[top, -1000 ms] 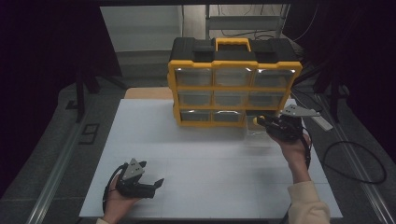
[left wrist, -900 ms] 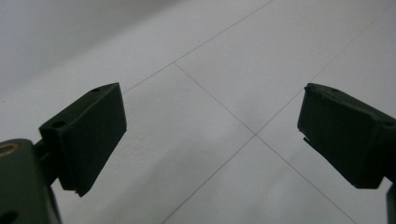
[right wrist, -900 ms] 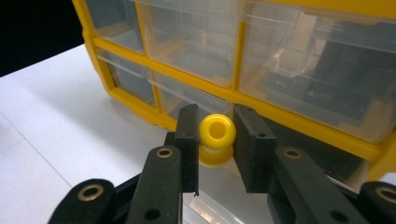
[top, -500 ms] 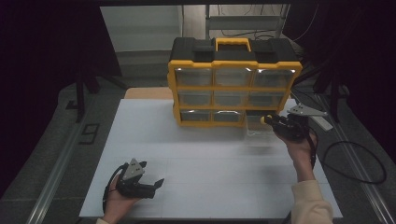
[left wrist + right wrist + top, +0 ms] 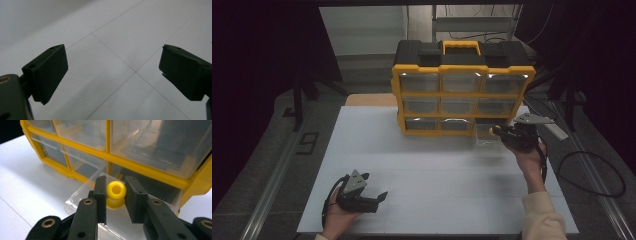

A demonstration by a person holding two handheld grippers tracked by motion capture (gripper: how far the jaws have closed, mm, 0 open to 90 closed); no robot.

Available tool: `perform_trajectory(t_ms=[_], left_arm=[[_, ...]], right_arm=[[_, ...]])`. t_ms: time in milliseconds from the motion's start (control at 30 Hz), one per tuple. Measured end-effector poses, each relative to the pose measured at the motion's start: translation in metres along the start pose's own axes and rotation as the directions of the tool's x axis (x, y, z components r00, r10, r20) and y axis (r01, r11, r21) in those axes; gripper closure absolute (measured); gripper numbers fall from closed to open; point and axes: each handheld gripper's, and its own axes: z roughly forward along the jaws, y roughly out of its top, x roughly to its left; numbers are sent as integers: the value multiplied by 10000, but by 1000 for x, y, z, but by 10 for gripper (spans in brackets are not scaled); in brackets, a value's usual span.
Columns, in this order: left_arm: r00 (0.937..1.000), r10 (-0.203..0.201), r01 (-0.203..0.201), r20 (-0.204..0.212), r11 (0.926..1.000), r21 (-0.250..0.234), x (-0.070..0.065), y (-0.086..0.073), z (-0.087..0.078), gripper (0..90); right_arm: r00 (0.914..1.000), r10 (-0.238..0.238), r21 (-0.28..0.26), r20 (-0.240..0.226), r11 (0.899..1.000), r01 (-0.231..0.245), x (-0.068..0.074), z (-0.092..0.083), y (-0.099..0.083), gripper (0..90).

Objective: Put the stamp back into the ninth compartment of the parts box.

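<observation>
Yellow spool [image 5: 115, 194]: clamped across its waist between the pads of the right gripper [image 5: 115, 195], above the clear drawer [image 5: 85, 195] pulled out of the organiser's [image 5: 460, 95] bottom row. Probably light, rigid, smooth plastic; liable to slip, so best gripped in the waist groove, under the flange. Left gripper [image 5: 113, 72]: spread wide, empty, over the white table [image 5: 437, 180].
</observation>
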Motion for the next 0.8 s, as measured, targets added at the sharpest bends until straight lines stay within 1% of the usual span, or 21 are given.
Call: perform_trajectory(t_ms=[100,200,400,433,567,733,767,800], left_arm=[[10000,-3,3,18,10000,-9,0,0,0,86],[10000,-13,13,13,10000,-7,1,0,0,86],[10000,-9,9,18,10000,-8,0,0,0,86],[10000,-21,21,23,10000,-21,0,0,-1,86],[10000,-13,13,-2,10000,-22,1,0,-1,86],[10000,-10,10,7,10000,0,1,0,-1,86],[10000,-14,14,6,10000,1,1,0,-1,86],[10000,-11,11,-1,10000,-3,1,0,-1,86]], right_arm=[[10000,-13,227,59,9997,11,-2,5,-4,726],[9999,82,278,69,9996,-84,-3,7,-6,726],[9999,82,478,128,9988,-88,-3,10,-8,726],[9999,31,561,138,9984,-38,-2,12,-9,725],[9999,4,615,128,9981,-12,-1,14,-10,725],[9999,9,547,122,9985,-16,-1,13,-9,722],[9999,56,498,93,9987,-60,-1,12,-9,703],[9999,109,395,78,9992,-112,-1,12,-9,636]])
